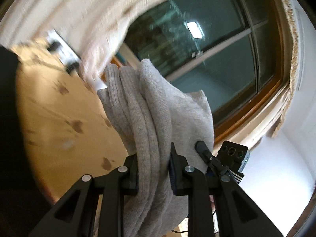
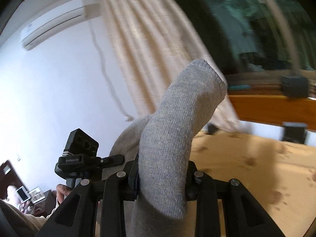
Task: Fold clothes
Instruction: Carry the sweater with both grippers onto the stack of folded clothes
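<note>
- Grey knit garment (image 1: 150, 118) is held off the surface, bunched in thick folds and rising up and away from both cameras; in the right wrist view a rounded, tube-like end with a stitched hem (image 2: 173, 138) stands above the tongs.
- Left tongs (image 1: 153, 169): clenched on the grey knit garment, several layers pinched between the two black fingers, cloth spilling out above and below the grip.
- Right tongs (image 2: 162, 179): likewise clenched on the same fabric, which fills the gap between the fingers and hangs down below them.
- Pose: both tools are tilted upward, pointing toward the window (image 1: 207, 59) and the cream curtain (image 2: 150, 45) rather than down at the surface.
- Bed surface with a tan patterned cover (image 2: 246, 173) lies below and to the side in each view; the visible stretch of it carries only the printed marks.
- Edges: a wooden window sill (image 2: 276, 108) bounds the far side of the bed, with the curtain hanging just beside it; a white wall (image 2: 49, 88) with an air conditioner (image 2: 57, 23) closes the other side.
- A hand (image 2: 63, 191) grips the handle of the opposite tool, whose small camera block (image 2: 81, 140) sits near the cloth.
- Background is motion-blurred.
</note>
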Demonstrator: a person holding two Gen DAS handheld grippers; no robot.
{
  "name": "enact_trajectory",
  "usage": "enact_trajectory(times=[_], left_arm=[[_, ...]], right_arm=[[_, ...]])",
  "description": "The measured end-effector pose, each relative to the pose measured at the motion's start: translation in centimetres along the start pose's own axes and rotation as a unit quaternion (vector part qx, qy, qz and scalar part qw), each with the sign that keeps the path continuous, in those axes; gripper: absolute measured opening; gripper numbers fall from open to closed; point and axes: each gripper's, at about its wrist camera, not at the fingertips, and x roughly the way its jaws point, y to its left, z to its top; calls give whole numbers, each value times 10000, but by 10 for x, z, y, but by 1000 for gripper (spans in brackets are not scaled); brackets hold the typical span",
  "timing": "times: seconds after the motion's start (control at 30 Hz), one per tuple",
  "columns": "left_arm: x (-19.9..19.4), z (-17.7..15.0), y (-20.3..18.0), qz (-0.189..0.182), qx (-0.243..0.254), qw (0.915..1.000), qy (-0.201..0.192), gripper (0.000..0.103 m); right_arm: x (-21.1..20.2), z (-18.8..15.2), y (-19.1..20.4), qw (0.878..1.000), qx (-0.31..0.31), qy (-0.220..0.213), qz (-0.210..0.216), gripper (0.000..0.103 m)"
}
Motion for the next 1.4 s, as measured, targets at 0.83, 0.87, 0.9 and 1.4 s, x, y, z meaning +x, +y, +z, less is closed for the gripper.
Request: enact_trajectory(times=[0.83,0.87,0.9,1.4], left_arm=[[-186,48,113,1798,-758,9697,-1472,25],[-184,49,118,1823,-762,9694,-1459,25],[-182,50,120,1851,-755,9691,-1442,26],[-204,36,103,2948,-641,9323,-1994,82]], right_arm=[[272,-11,88,9824,-110,1396,1239,32],[282,-13,88,9816,-104,1453,1233,32],[282,-14,87,9822,-179,1446,1183,32],[260,-26,131,9702,-2276,777,-295,66]])
